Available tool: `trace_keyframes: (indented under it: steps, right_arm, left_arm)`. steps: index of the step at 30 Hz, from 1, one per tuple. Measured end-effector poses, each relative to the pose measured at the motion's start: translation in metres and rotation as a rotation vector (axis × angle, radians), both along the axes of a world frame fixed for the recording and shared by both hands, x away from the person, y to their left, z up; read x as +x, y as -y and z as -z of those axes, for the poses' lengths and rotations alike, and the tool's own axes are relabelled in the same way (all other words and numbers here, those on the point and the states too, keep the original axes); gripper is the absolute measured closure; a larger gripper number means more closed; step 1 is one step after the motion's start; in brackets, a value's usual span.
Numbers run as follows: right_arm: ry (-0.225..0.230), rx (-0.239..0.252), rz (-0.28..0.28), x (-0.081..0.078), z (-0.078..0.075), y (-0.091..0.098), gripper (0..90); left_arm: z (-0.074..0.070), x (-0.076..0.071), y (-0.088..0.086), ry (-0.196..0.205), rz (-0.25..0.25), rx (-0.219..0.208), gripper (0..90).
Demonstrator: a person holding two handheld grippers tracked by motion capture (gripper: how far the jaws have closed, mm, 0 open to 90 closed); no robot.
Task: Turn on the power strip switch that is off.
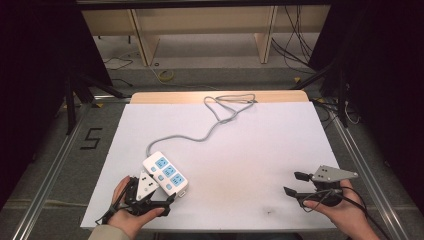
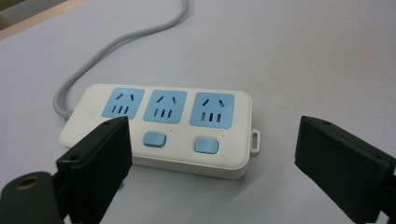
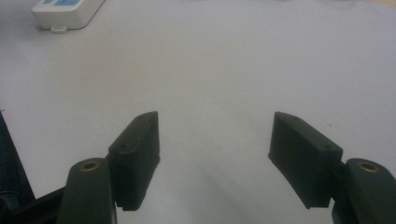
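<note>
The left gripper (image 2: 212, 158) hovers just short of the white three-socket power strip with blue faces (image 2: 161, 123) at the table's near left, jaws wide and empty (approach step). Next: straddle its body, then close. The right gripper (image 3: 215, 158) waits apart, open, empty.

Black "5" on the floor (image 1: 91, 138)

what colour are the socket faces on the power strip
Light blue, on a white power strip; clearest in the left gripper view.
</note>
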State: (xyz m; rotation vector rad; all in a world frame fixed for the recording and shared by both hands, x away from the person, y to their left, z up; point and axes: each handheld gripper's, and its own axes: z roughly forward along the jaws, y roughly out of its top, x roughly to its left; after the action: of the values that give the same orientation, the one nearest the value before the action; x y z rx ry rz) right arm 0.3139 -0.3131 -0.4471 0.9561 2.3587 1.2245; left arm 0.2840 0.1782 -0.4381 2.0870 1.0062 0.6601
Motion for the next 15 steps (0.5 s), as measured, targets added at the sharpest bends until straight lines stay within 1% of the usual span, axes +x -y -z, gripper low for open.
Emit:
trace_keyframes:
  steps: [3, 4, 7, 8, 12, 14, 15]
  right_arm:
    - [0.002, -0.001, -0.003, 0.000, 0.000, 0.000, 33.5]
    - [0.002, -0.001, -0.003, 0.000, 0.000, 0.000, 33.5]
    - [0.000, 0.000, -0.002, -0.001, 0.000, 0.000, 33.6]
    - [0.001, 0.000, -0.002, -0.001, 0.000, -0.001, 33.5]
    - [-0.001, -0.001, -0.003, -0.001, 0.000, -0.001, 33.5]
    - [-0.003, -0.001, -0.003, 0.000, 0.000, -0.001, 33.5]
    - [-0.004, 0.000, -0.002, 0.000, 0.000, -0.001, 33.5]
  left_arm:
    - [-0.002, -0.002, -0.004, 0.004, -0.005, -0.004, 15.9]
    - [-0.002, -0.002, -0.005, 0.005, -0.005, -0.006, 15.9]
    - [-0.001, -0.002, -0.009, 0.002, -0.026, -0.015, 18.5]
    - [-0.002, -0.002, -0.010, 0.002, -0.026, -0.013, 21.1]
    - [-0.004, -0.001, -0.013, 0.015, -0.041, -0.026, 25.7]
    - [-0.006, 0.001, -0.017, 0.024, -0.061, -0.048, 30.0]
    - [-0.007, 0.002, -0.017, 0.029, -0.065, -0.053, 32.0]
